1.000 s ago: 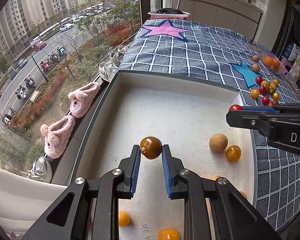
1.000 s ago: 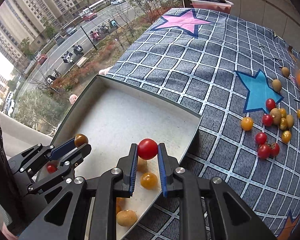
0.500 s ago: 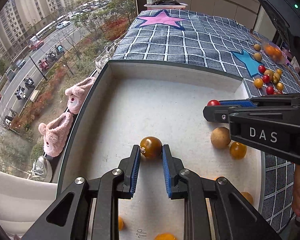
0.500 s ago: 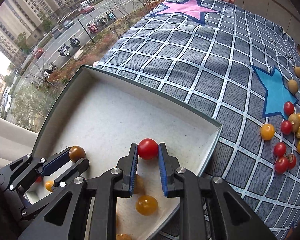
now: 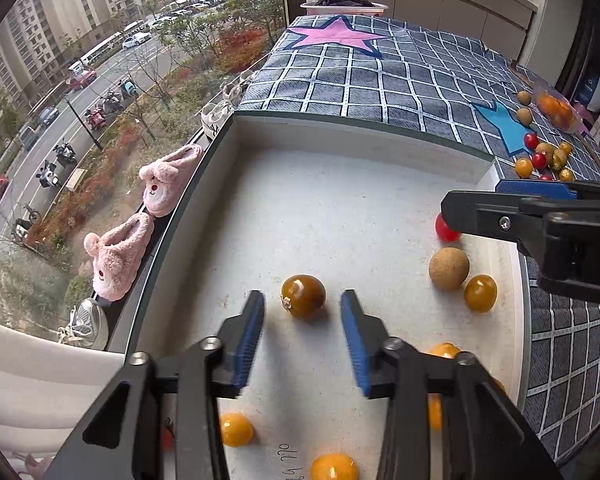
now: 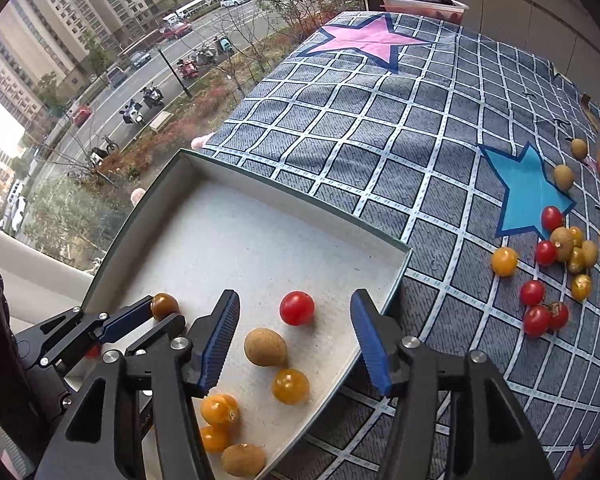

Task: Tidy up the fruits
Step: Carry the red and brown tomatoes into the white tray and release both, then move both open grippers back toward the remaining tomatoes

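- Left claw (image 5: 302,312): we see its blue pads spread apart, lower centre of the left wrist view. The brown-amber tomato (image 5: 303,296) sits on the tray floor between the tips, touching neither pad.
- Right claw (image 6: 296,320): also spread wide, lower centre of the right wrist view. The red cherry tomato (image 6: 297,307) lies on the tray floor between the tips, clear of both pads.
- Tray (image 6: 300,196): shallow, white inside with a dark green rim, at the lower left of the right wrist view. It rests on the checked cloth (image 6: 380,128) covering the worktop.
- In the tray, right wrist view: a tan longan (image 6: 265,347) just below the red tomato, an orange tomato (image 6: 290,386) touching it from below, more orange fruit and a second longan (image 6: 243,459) near the bottom edge.
- We also see the left claw from the right wrist camera at lower left, with the brown-amber tomato at its tips.
- Loose fruit on the cloth, right side of the right wrist view: a cluster of red tomatoes (image 6: 534,320), an orange one (image 6: 504,261), yellow and tan pieces beside the blue star (image 6: 528,196).
- Pink star (image 6: 364,40) at top centre, with a container (image 6: 420,0) beyond it at the cloth's far edge.
- Left wrist view: pink slippers (image 5: 118,252) on the ledge left of the tray, street far below.
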`<state>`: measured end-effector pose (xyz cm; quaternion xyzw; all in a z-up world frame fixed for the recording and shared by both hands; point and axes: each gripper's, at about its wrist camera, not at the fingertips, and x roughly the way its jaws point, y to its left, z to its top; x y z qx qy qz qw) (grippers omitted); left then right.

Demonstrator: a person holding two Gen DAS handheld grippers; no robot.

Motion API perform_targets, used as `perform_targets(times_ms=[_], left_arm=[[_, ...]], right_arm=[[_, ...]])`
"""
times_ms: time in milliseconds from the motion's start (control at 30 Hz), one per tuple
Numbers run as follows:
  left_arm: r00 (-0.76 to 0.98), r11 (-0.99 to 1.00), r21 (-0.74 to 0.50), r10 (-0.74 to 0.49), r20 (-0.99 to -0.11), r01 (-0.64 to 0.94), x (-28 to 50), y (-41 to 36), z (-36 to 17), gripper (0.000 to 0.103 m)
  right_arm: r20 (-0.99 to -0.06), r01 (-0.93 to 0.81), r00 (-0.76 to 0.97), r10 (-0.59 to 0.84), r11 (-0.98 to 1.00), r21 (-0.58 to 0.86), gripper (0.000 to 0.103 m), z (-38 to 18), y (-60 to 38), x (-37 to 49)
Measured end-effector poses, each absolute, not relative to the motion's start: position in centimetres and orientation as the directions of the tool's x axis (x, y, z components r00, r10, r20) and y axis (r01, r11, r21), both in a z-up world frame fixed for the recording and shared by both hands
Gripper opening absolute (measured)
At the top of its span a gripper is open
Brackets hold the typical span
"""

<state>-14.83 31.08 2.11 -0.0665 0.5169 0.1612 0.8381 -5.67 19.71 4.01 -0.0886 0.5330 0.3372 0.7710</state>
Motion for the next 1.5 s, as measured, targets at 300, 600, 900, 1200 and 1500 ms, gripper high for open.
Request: perform_targets(times_ms=[300, 600, 900, 1200, 1500], left_arm=[[0.496, 0.945, 0.054, 0.218, -0.841, -0.324, -16.0, 29.5, 5.3, 0.081], [0.552, 0.972, 0.046, 0.169, -0.816, -0.229, -14.4, 24.2, 7.7, 0.081], [0.545, 0.988, 0.053, 0.124, -0.829, -0.144, -10.4, 16.5, 6.9, 0.081], [0.512, 0.989, 0.048, 0.115, -0.851, -0.142, -5.8, 12.6, 3.7, 0.08], [0.481, 0.989, 0.036, 0.1, -0.871, -0.141, -2.5, 11.8, 1.1, 0.065]], right_arm=[[-0.864, -0.563, 0.271, 0.425, 0.798, 0.216, 0.079, 5.7, 14.2, -6.3], [-0.882, -0.45, 0.326, 0.341, 0.876, 0.172, 0.079, 3.8, 5.6, -5.3], [-0.879, -0.311, 0.386, 0.28, 0.937, 0.162, 0.079, 3.1, -2.0, -2.3], [-0.865, -0.293, 0.402, 0.299, 0.937, 0.188, 0.065, 1.6, -3.6, 0.7], [-0.843, -0.36, 0.397, 0.363, 0.907, 0.221, 0.061, 1.1, -1.5, 3.6]])
